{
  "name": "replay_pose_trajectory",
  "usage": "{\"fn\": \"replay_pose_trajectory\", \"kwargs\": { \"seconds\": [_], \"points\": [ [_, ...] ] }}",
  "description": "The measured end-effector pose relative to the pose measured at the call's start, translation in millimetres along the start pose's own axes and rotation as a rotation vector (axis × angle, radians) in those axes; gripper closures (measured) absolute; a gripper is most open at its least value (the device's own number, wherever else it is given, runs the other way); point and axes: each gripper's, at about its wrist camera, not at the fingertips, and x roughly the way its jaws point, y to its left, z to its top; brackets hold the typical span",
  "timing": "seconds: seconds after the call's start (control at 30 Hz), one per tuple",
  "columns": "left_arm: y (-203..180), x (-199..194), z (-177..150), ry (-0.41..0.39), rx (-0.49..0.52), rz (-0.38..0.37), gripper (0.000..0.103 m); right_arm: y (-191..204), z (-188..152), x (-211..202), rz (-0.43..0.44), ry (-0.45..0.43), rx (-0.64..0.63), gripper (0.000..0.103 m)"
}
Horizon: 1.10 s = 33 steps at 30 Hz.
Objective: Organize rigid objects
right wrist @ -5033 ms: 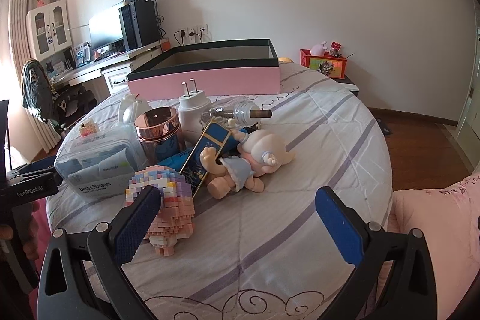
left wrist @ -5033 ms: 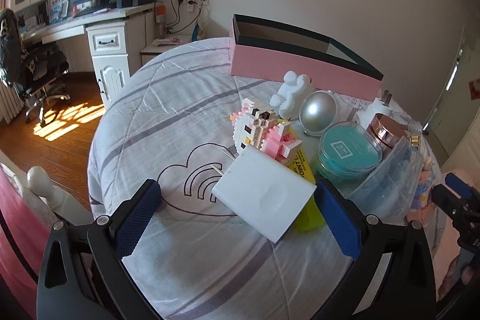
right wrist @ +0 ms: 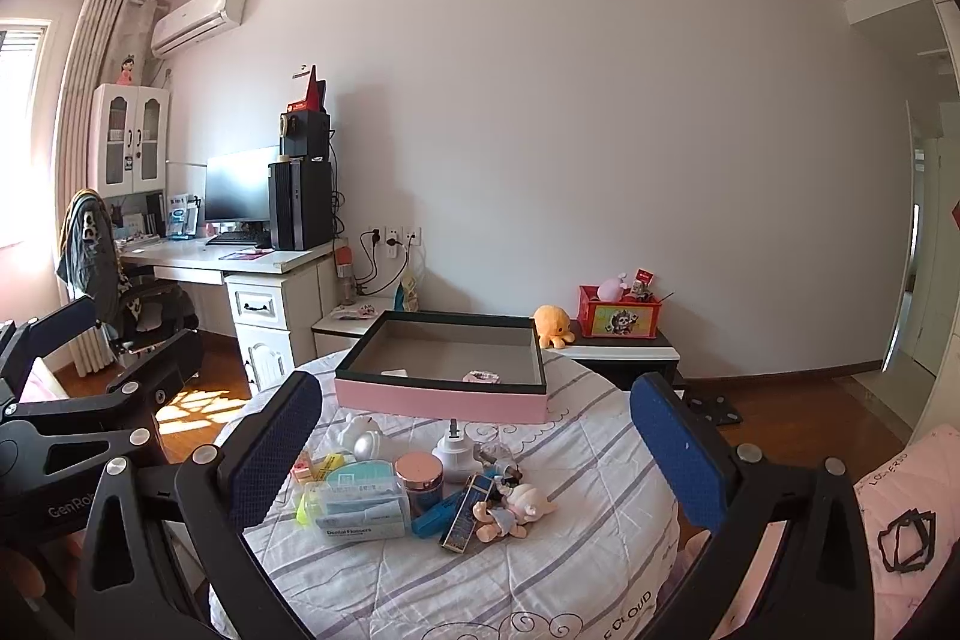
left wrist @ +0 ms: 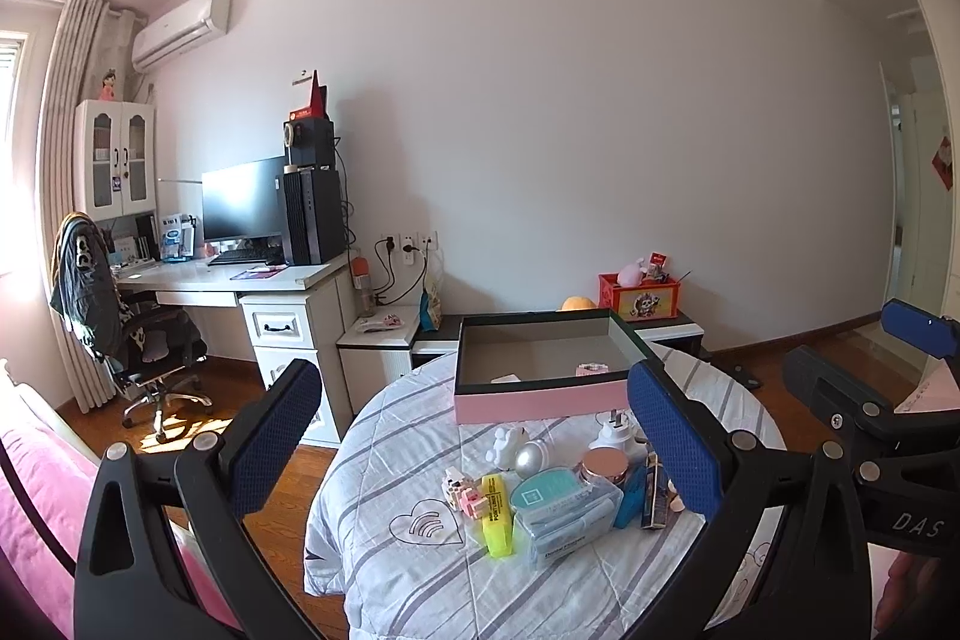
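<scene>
A pink box (left wrist: 540, 403) with a dark rim stands open at the far side of the striped quilt (left wrist: 408, 568). A white piece (left wrist: 504, 378) and a small pink piece (left wrist: 591, 369) lie inside it. Nearer lies a pile: yellow highlighter (left wrist: 497, 517), block figure (left wrist: 463, 493), floss box (left wrist: 564, 526), rose-gold jar (left wrist: 605, 466), silver ball (left wrist: 531, 457), plug (right wrist: 454, 451), doll (right wrist: 510, 511), blue box (right wrist: 468, 511). My left gripper (left wrist: 474, 370) and right gripper (right wrist: 477, 382) hang open and empty, high above and well back from the pile.
A desk (left wrist: 240, 280) with monitor and office chair (left wrist: 138, 340) stands at the left. Low cabinets (right wrist: 618, 352) with a red box and orange plush line the wall behind the pink box (right wrist: 441, 403). Pink bedding (left wrist: 36, 520) lies at the near left, wooden floor around.
Both grippers have pulled back and up from the pile. The white card and the pastel block figure are gone from the pile; a white and a pink piece now lie in the box.
</scene>
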Motion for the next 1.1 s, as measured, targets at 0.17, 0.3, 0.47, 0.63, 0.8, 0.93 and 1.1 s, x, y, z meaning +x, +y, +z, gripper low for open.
{"fn": "replay_pose_trajectory", "kwargs": {
  "seconds": [0.17,0.3,0.47,0.63,0.8,0.93,1.1],
  "points": [
    [-2,10,-5,0.026,0.007,0.000,0.000,-1,-6,11,0.004,0.029,0.008,0.000],
    [-2,22,-11,0.057,0.007,-0.009,0.000,-3,-13,23,0.010,0.058,0.011,0.000],
    [-5,41,-28,0.120,0.013,-0.028,0.000,-5,-29,42,0.016,0.118,0.011,0.000],
    [-12,62,-54,0.190,0.040,-0.071,0.000,-14,-52,63,0.018,0.191,0.021,0.000],
    [-18,87,-83,0.271,0.065,-0.147,0.000,-25,-80,88,0.017,0.290,0.043,0.000],
    [-25,108,-101,0.324,0.089,-0.201,0.000,-30,-99,105,0.015,0.353,0.053,0.000],
    [-35,130,-116,0.356,0.124,-0.227,0.000,-35,-118,124,0.025,0.413,0.067,0.000]
  ]
}}
